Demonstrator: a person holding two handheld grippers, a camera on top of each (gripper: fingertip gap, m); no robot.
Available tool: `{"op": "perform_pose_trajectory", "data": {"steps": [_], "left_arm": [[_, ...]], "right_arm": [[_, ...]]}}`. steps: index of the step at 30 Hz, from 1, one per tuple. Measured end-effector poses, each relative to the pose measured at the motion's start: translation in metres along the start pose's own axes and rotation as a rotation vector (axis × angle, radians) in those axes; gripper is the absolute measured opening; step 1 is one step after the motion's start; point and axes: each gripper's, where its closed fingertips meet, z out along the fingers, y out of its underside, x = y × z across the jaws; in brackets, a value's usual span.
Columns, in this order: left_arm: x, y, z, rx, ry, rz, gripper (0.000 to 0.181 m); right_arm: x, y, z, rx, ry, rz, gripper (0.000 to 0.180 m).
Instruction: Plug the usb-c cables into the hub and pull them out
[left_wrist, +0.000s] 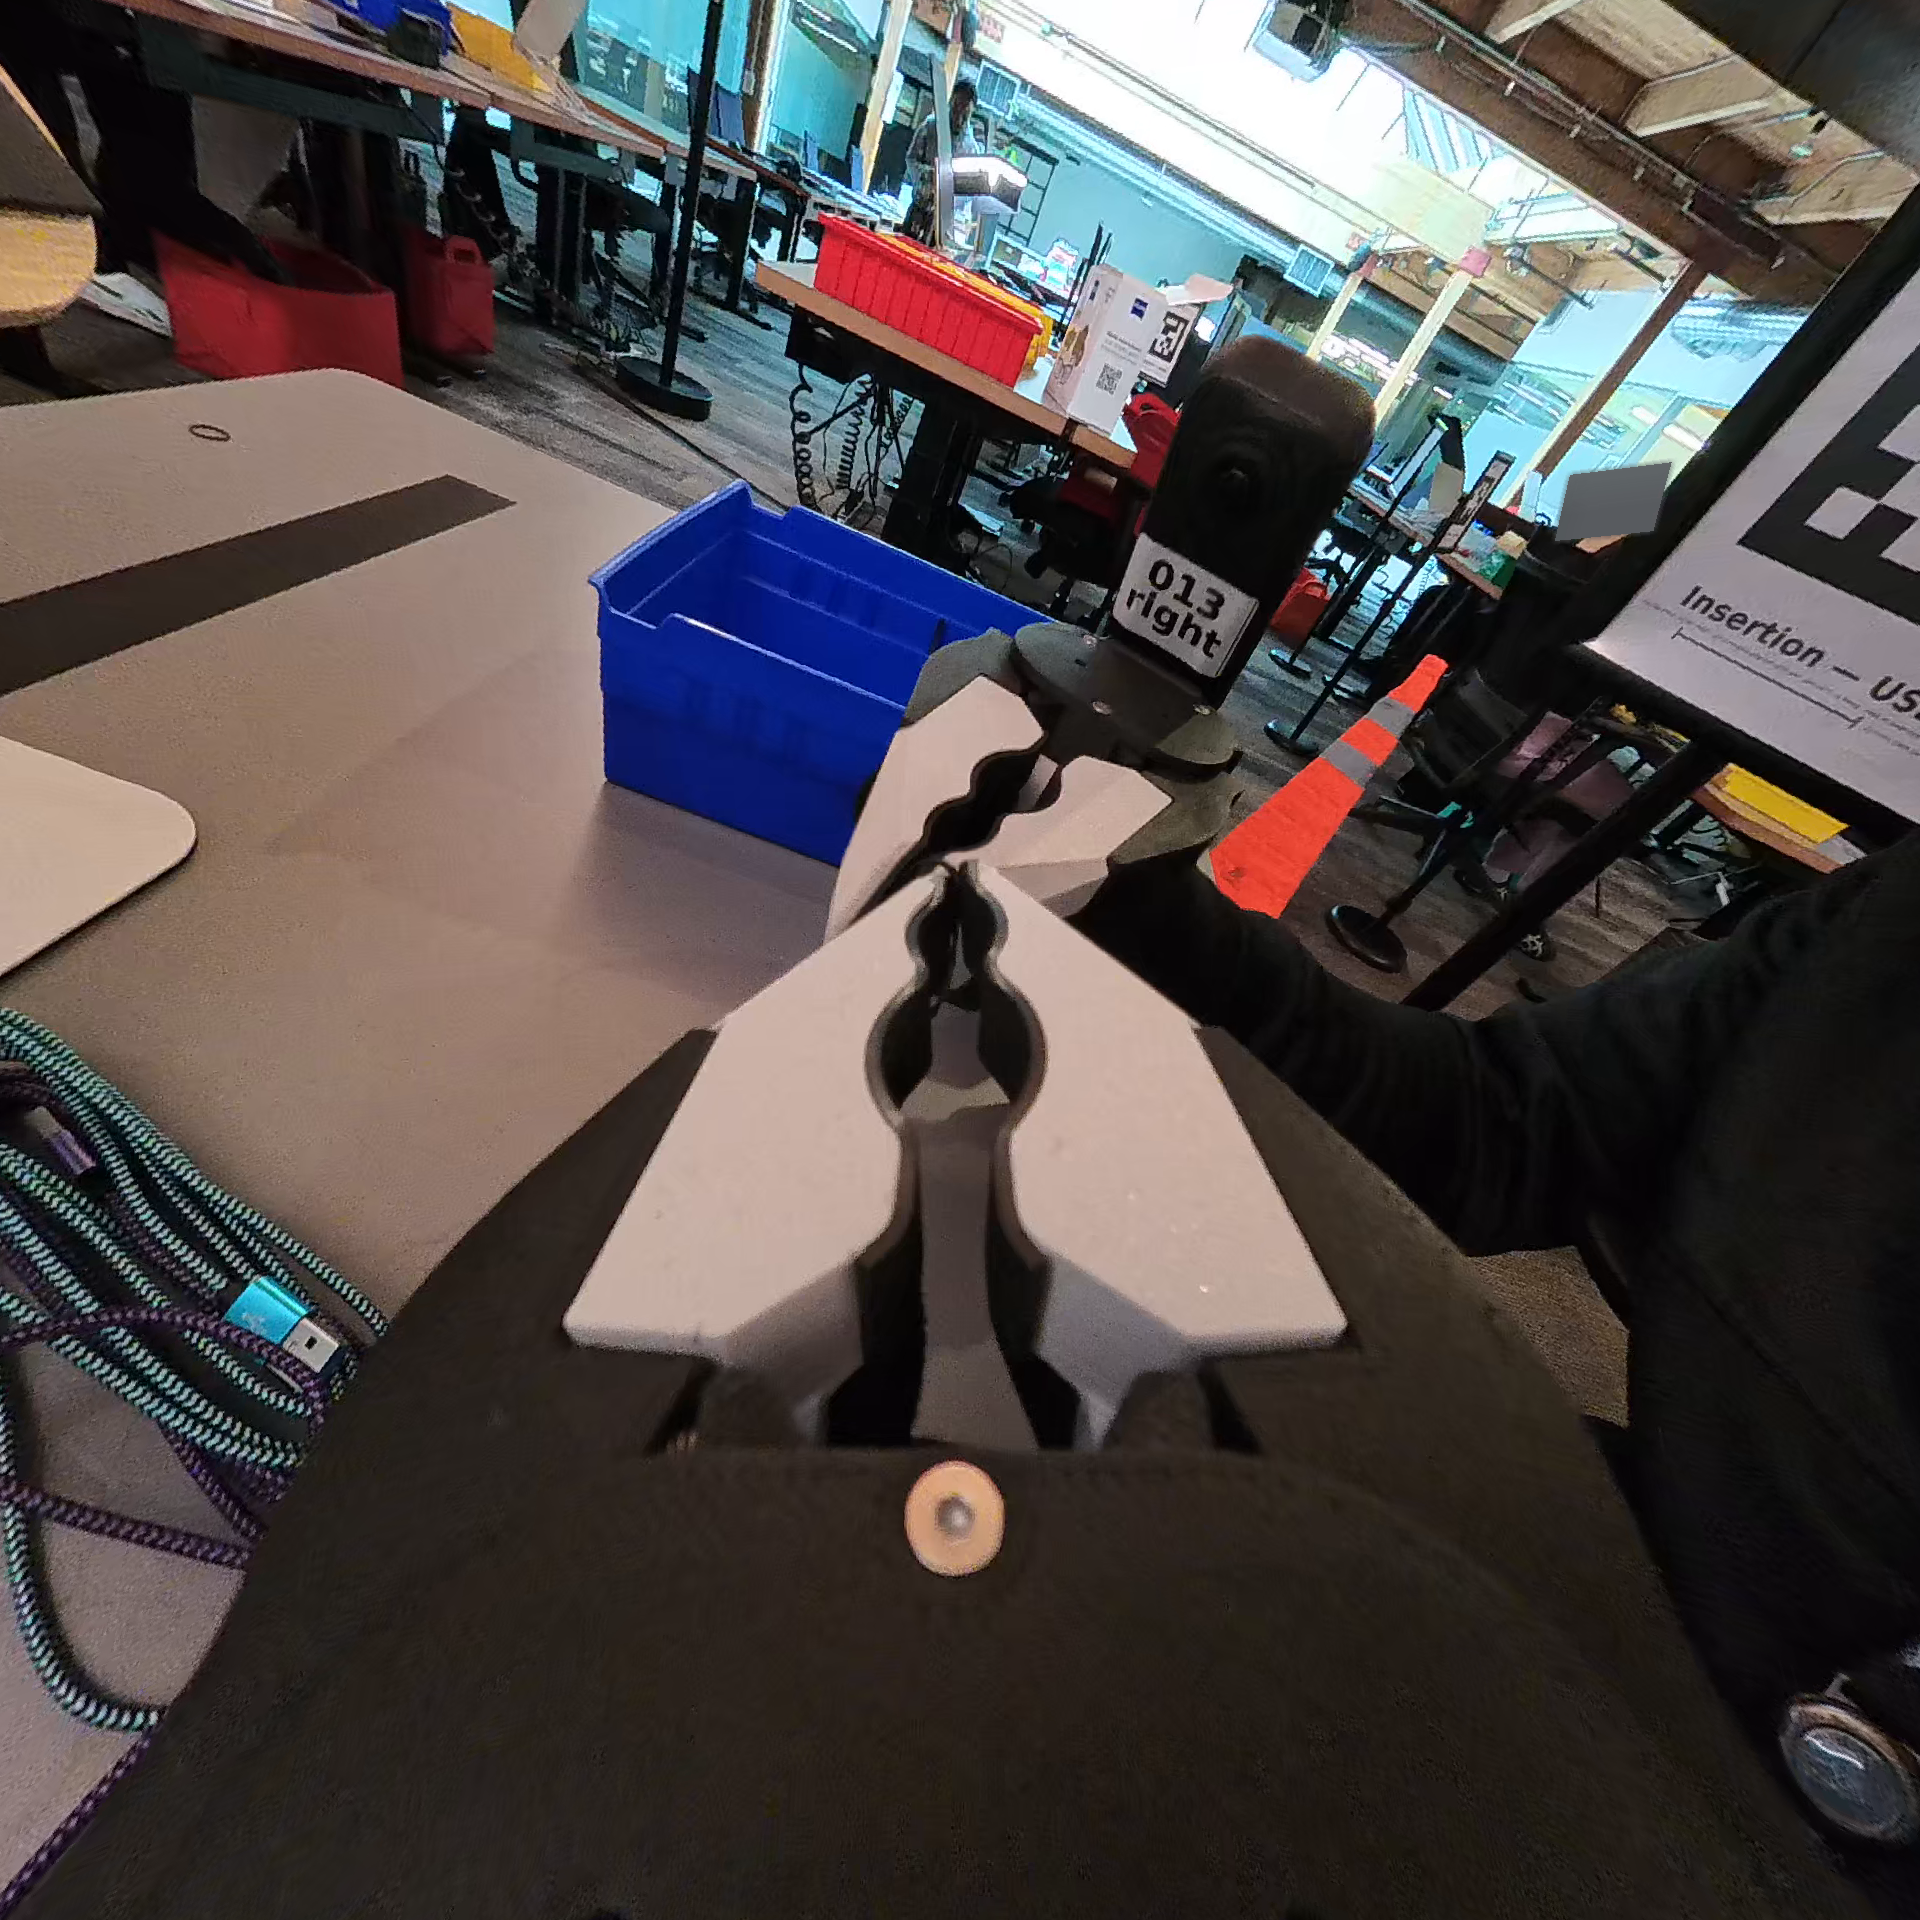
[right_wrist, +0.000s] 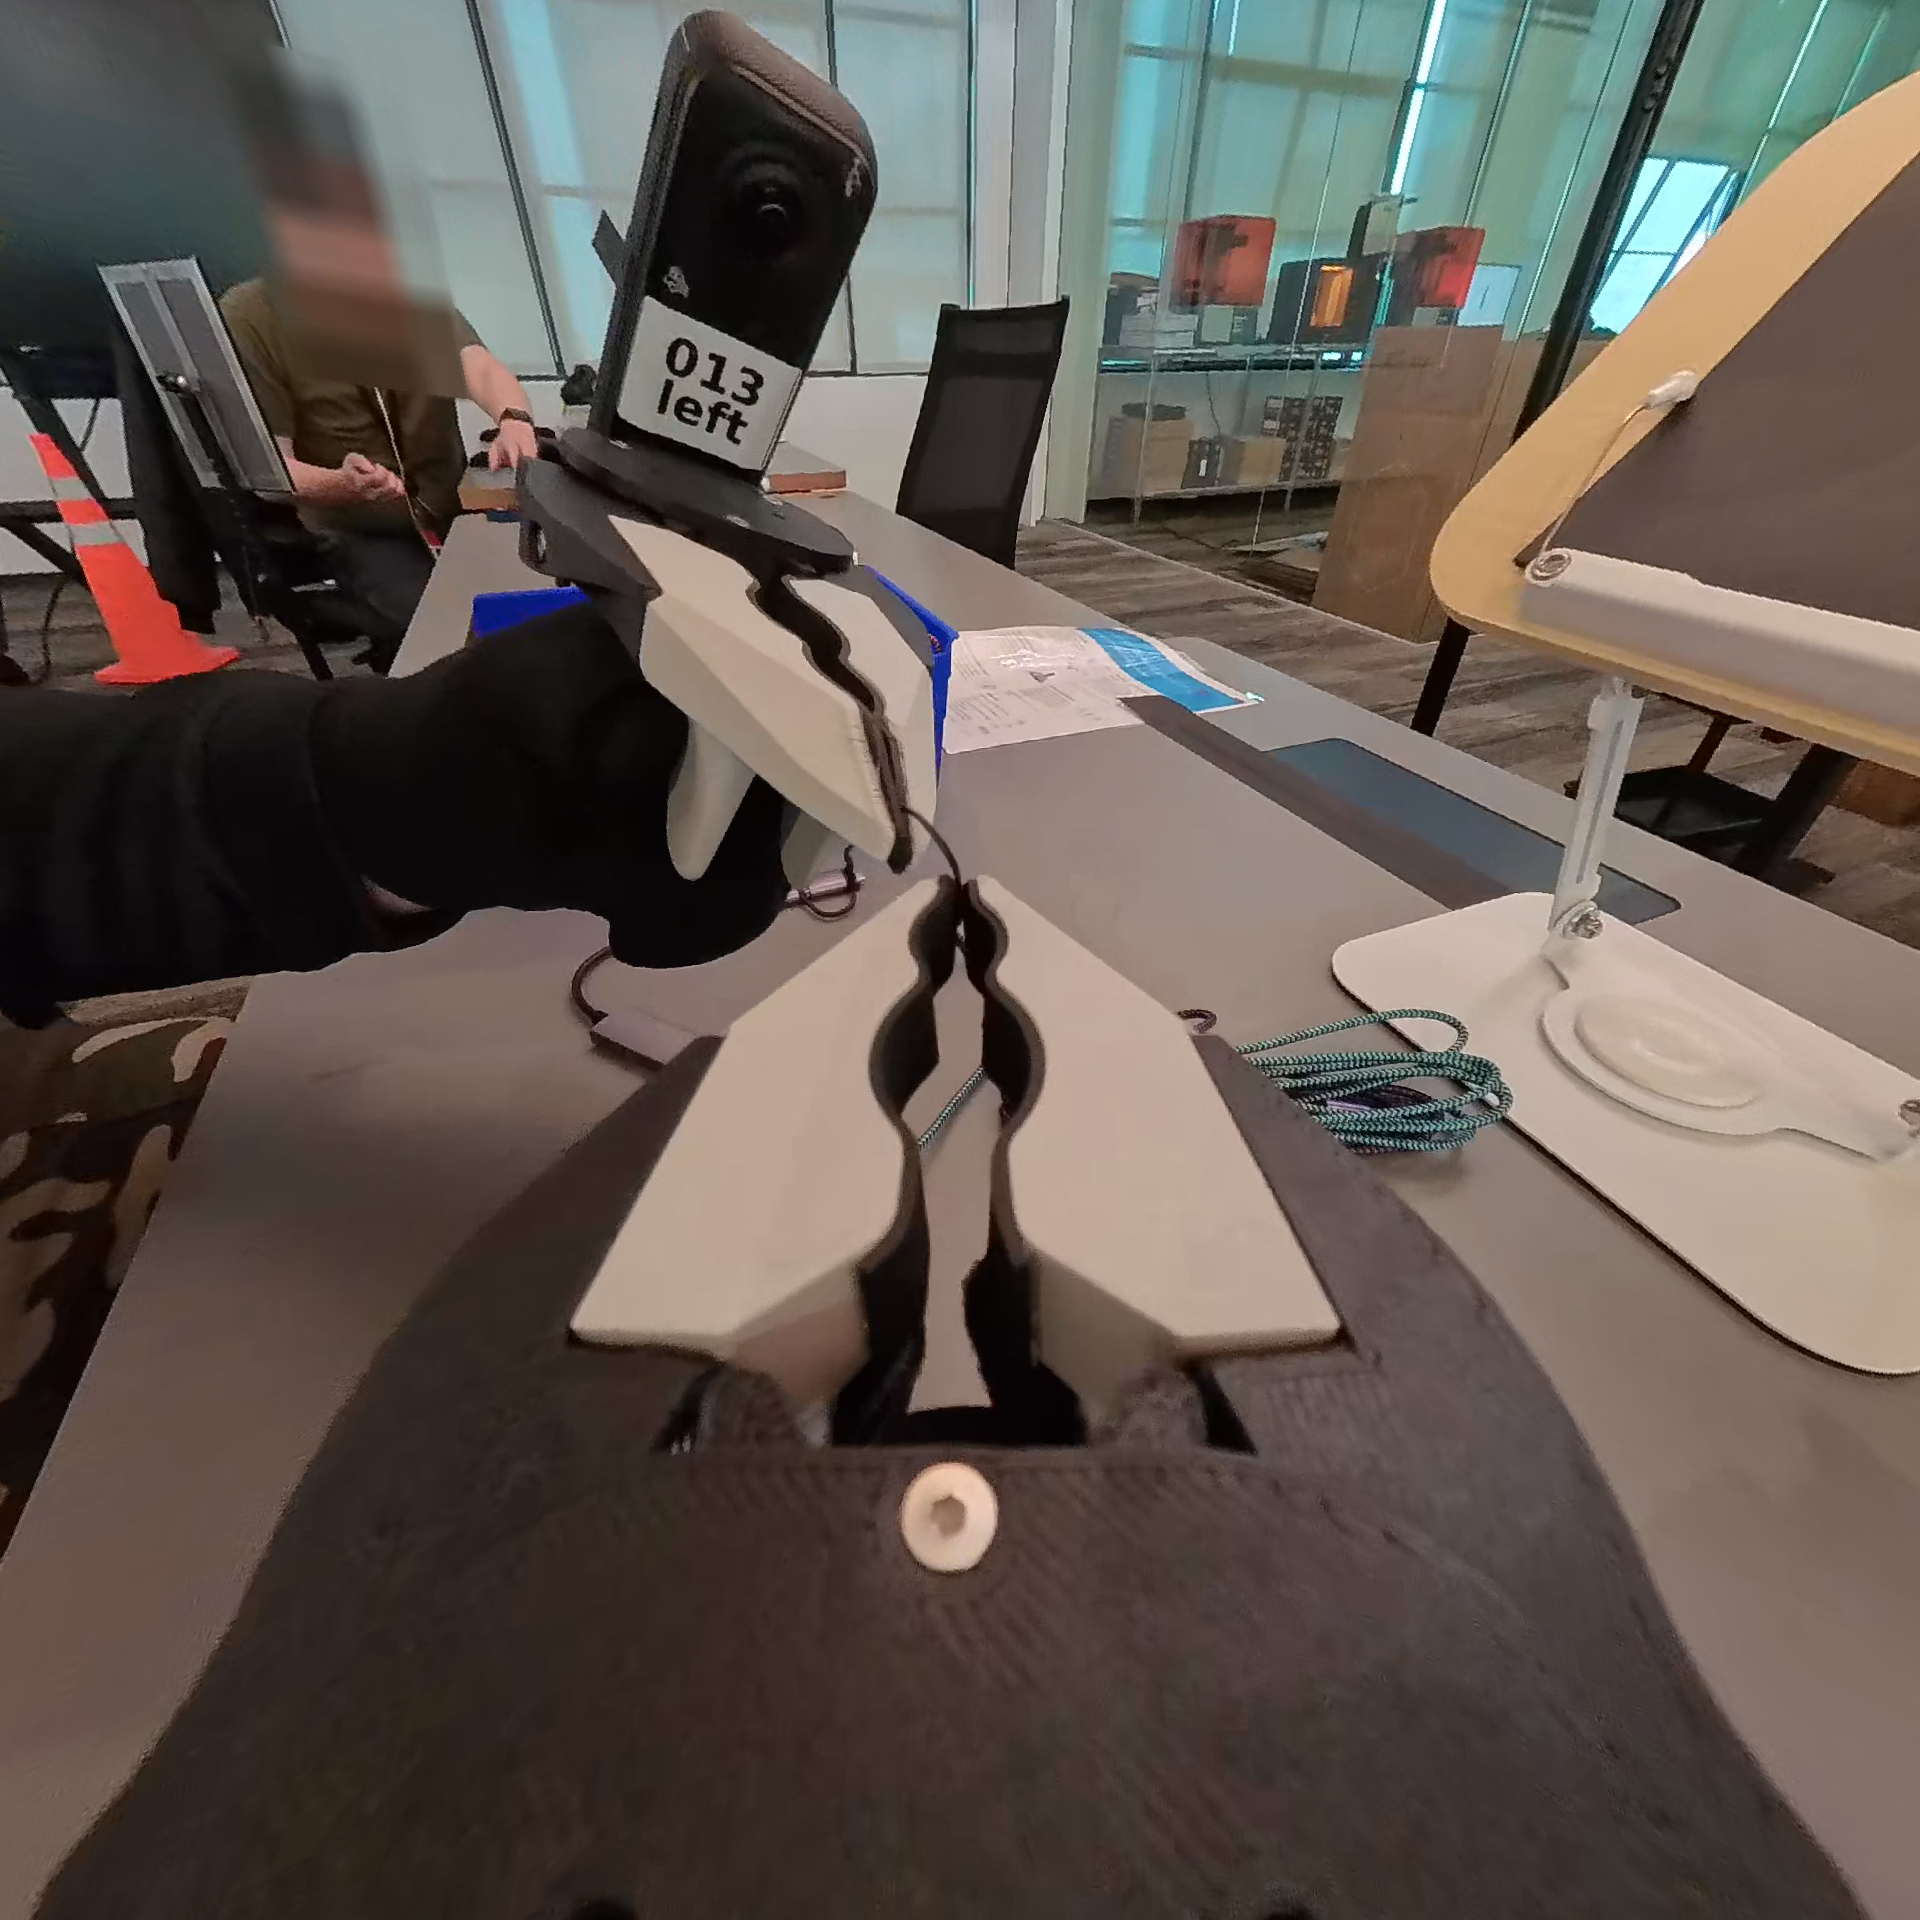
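My left gripper (left_wrist: 951, 883) and my right gripper (right_wrist: 961, 888) meet tip to tip above the grey table (left_wrist: 416, 831). A thin black cord (right_wrist: 935, 836) arcs from the left gripper's shut tips (right_wrist: 896, 847) into the right gripper's shut tips. In the left wrist view the right gripper (left_wrist: 961, 831) stands just beyond my own tips. A small grey hub (right_wrist: 634, 1034) with a black lead lies on the table under the left hand. A grey connector (right_wrist: 821, 888) lies behind it. Braided teal and purple cables (left_wrist: 135, 1278) lie coiled, one with a teal plug (left_wrist: 281, 1325). They also show in the right wrist view (right_wrist: 1382, 1091).
A blue bin (left_wrist: 758, 665) stands on the table past the grippers. A white stand base (right_wrist: 1662, 1091) holds a tilted board at the right. Printed papers (right_wrist: 1070, 675) lie farther back. An orange cone (left_wrist: 1320, 790) stands on the floor. A person sits at a desk behind. My left and right fingertips are right by each other.
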Motion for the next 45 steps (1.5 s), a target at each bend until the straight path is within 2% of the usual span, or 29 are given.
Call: {"op": "perform_pose_trajectory", "data": {"steps": [3, 5, 9, 12, 18, 22, 27, 30, 35, 36, 39, 45], "left_arm": [[0.002, 0.0, -0.001, 0.008, 0.028, -0.026, 0.002], [0.0, 0.0, -0.005, 0.023, 0.032, -0.05, 0.013], [0.001, 0.003, -0.012, 0.053, 0.077, -0.115, 0.023], [0.004, 0.008, -0.01, 0.053, 0.109, -0.15, 0.022], [0.007, 0.016, -0.002, 0.033, 0.118, -0.15, 0.009], [-0.006, 0.019, -0.007, 0.01, 0.042, -0.147, 0.019], [-0.048, 0.029, -0.033, -0.145, -0.215, -0.059, 0.022], [-0.071, 0.036, -0.043, -0.236, -0.305, -0.056, 0.025], [-0.11, 0.068, -0.036, -0.428, -0.407, -0.084, 0.05], [-0.117, 0.076, -0.034, -0.476, -0.447, -0.068, 0.056], [-0.135, 0.095, -0.031, -0.626, -0.567, 0.014, 0.079], [-0.16, 0.134, -0.027, -0.865, -0.687, 0.021, 0.081]], "right_arm": [[0.001, -0.004, -0.002, 0.034, -0.014, 0.045, 0.0], [0.006, -0.004, -0.004, 0.046, -0.005, 0.074, 0.0], [0.008, -0.008, -0.008, 0.079, -0.017, 0.108, 0.0], [0.008, -0.007, -0.006, 0.072, -0.021, 0.116, 0.0], [0.008, -0.005, -0.005, 0.069, -0.03, 0.134, 0.0], [0.016, 0.004, -0.006, 0.023, -0.001, 0.155, 0.0], [0.019, 0.058, 0.001, -0.261, -0.022, 0.239, 0.0], [0.016, 0.093, 0.002, -0.437, -0.033, 0.286, 0.0], [0.008, 0.136, 0.002, -0.634, -0.066, 0.289, 0.0], [0.007, 0.139, 0.003, -0.644, -0.071, 0.293, 0.0], [0.012, 0.142, 0.004, -0.646, -0.049, 0.31, 0.021], [0.021, 0.131, 0.004, -0.585, -0.02, 0.306, 0.021]]}}
